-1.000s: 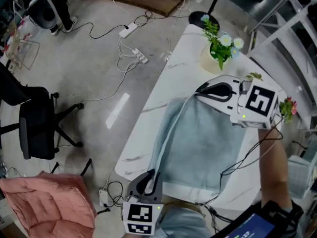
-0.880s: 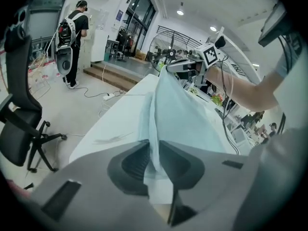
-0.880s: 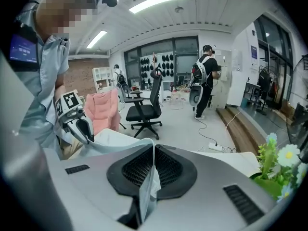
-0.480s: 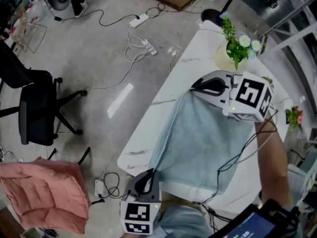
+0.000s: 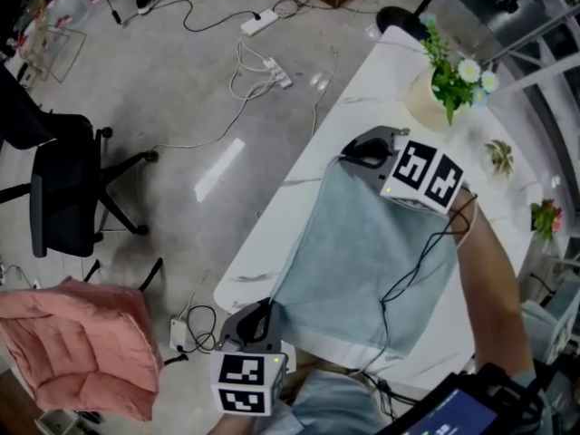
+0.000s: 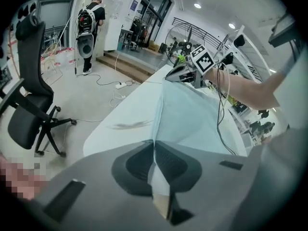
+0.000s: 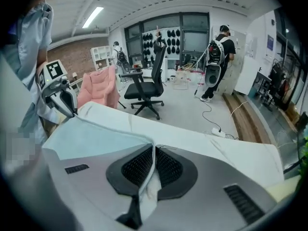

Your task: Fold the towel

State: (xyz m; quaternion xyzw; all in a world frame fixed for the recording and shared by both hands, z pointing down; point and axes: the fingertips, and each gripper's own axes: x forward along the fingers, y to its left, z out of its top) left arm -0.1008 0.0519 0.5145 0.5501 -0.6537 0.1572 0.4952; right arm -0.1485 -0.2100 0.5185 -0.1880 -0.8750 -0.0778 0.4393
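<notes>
Pale blue cloth fills most of my head view: the towel (image 5: pixel 362 261) lies spread on the white marble table (image 5: pixel 358 93). My left gripper (image 5: pixel 263 308) sits at the towel's near left corner, by the table's near edge. My right gripper (image 5: pixel 349 152) is at the far left corner. The towel's left edge runs in a line between the two. Potted flowers (image 5: pixel 449 75) stand at the table's far end. On the floor to the left I see an office chair (image 5: pixel 63 198), a pink cushion (image 5: pixel 72 343) and cables (image 5: pixel 263 62).

In the left gripper view the jaws have just been closing and are now clenched on the towel (image 6: pixel 192 114). A corner of cloth is pinched in the thin seam between the pads and bunches out behind them. The towel stretches away over the table (image 6: pixel 120 119) towards the right gripper (image 6: pixel 180 73) at the far end. A person (image 6: pixel 89 23) stands far off on the left.

In the right gripper view the jaws are likewise clamped on the towel (image 7: pixel 91 138), with a fold of cloth squeezed between the pads. The hem leads off to the left gripper (image 7: pixel 67 100) at the left. Beyond the table (image 7: pixel 202 138) stand the office chair (image 7: pixel 149 88) and the pink cushion (image 7: pixel 98 93).
</notes>
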